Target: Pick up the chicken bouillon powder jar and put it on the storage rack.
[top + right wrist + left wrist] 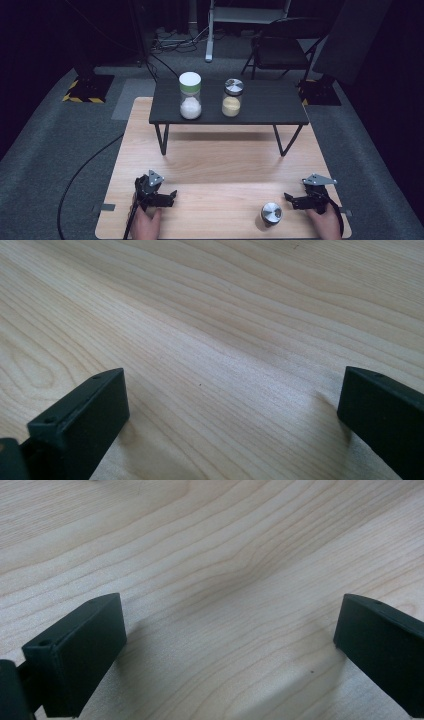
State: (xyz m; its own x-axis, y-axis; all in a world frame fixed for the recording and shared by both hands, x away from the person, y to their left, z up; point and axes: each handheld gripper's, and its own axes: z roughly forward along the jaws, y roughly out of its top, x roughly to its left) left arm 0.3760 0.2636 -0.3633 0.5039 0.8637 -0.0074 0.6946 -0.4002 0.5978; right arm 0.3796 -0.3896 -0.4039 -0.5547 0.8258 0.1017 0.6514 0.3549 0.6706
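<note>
On the dark raised shelf [260, 107] stand two jars: one with a white lid and green band holding white grains [190, 95], and one with a silver lid holding yellow grains [232, 97]. A small jar with a silver lid [271, 213] sits on the wooden table [220, 160] near the front right. My left gripper [171, 196] rests low at the front left, open, with bare wood between its jaws [230, 645]. My right gripper [289, 199] sits at the front right, just right of the small jar, open over bare wood [232, 410].
The shelf stands on thin black legs [162, 139] across the back of the table. Grey carpet [60, 145] surrounds the table, with a black cable [80, 175] at the left. A dark folding chair [282, 47] stands behind.
</note>
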